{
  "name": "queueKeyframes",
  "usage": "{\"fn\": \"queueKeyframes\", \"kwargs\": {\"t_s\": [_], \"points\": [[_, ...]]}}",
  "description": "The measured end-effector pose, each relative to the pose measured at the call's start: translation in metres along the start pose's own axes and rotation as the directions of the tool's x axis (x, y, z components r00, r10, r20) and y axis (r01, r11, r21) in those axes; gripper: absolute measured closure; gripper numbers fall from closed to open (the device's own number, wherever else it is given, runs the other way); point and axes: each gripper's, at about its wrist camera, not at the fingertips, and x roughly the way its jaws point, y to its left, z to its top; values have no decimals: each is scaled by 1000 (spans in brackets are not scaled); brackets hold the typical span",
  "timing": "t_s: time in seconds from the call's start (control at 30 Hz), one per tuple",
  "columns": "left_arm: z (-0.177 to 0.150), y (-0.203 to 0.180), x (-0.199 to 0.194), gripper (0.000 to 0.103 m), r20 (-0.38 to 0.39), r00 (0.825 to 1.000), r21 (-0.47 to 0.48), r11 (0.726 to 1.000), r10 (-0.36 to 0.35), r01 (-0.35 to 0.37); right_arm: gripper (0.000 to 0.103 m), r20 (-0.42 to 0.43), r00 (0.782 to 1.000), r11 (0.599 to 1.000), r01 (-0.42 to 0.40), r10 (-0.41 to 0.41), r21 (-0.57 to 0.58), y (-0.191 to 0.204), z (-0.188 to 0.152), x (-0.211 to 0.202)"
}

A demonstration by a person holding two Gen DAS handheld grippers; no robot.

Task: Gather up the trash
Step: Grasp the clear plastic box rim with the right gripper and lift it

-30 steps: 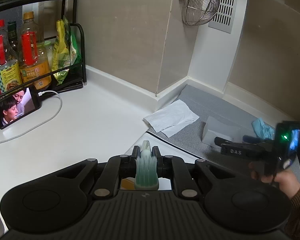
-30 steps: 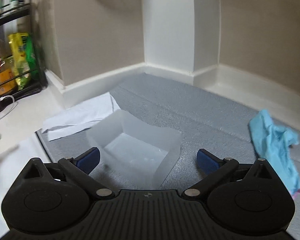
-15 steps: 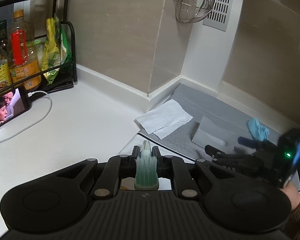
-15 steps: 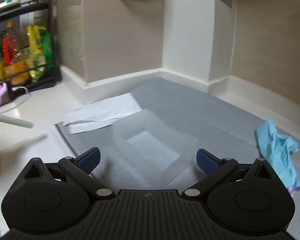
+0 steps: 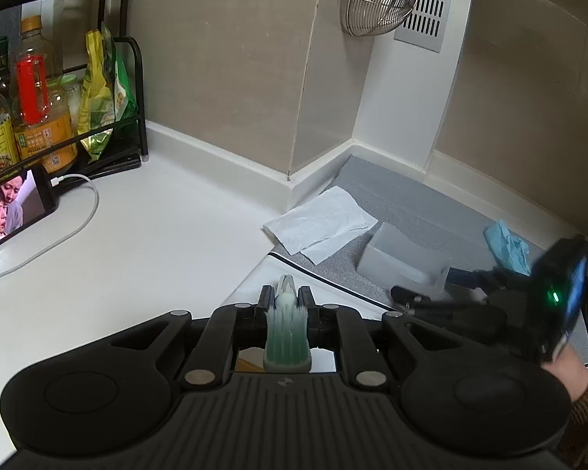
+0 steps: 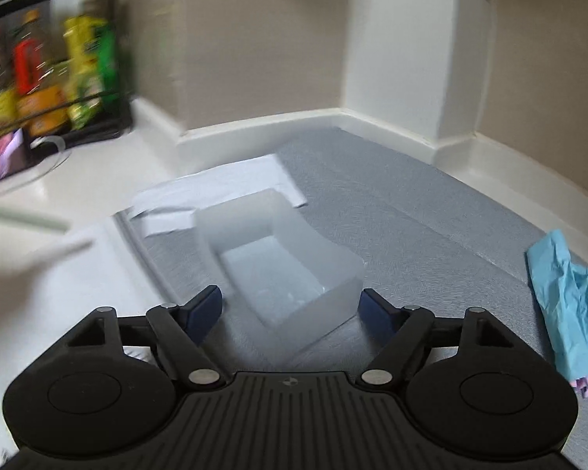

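Right hand-held gripper (image 6: 290,307) closing around translucent box (image 6: 282,258) (pads not touching); left hand-held gripper (image 5: 287,297) clamped on toothbrush (image 5: 287,337).

On the grey mat (image 6: 411,211), the clear box (image 6: 278,258) is sitting dead ahead at twelve o'clock, between the closing jaws of the right gripper (image 6: 290,307). A tissue (image 6: 215,196) is lying at eleven and a blue wrapper (image 6: 564,293) at three; bare mat is lying open at one.
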Motion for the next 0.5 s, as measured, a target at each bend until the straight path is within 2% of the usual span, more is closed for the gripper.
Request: {"fn": "queueKeyframes", "kwargs": {"t_s": [0.03,0.1,0.17,0.23,0.27,0.3,0.33,0.43,0.5], "points": [[0,0,1,91,-2,1000,1,1000,0,0,20,13,1000,1000,4,-4,-31,5,-1,-3],[-1,-1,2,91,-7,1000,2,1000,1,-1,5,54,998,996,39,-35,-85,12,1,-5],[-2,-2,2,91,-8,1000,4,1000,-2,2,4,59,997,994,47,-41,-101,14,5,2],[-2,-4,2,91,-7,1000,7,1000,-3,3,7,-1,999,997,36,-36,-70,10,10,18],[-3,-4,1,91,-6,1000,10,1000,-5,5,13,-40,999,999,14,-15,-40,6,11,25],[-3,-4,0,90,-4,1000,13,1000,-7,7,23,-36,999,1000,-13,14,25,0,12,25],[-4,-5,-3,90,0,1000,18,1000,-9,9,24,-36,999,997,-17,19,70,-4,12,23],[-7,-6,-7,90,4,1000,24,1000,-11,11,28,-2,999,999,35,-35,25,4,5,9],[-11,-7,-11,90,4,1000,25,1000,-18,18,31,37,999,999,34,-35,23,7,2,-5]]}}
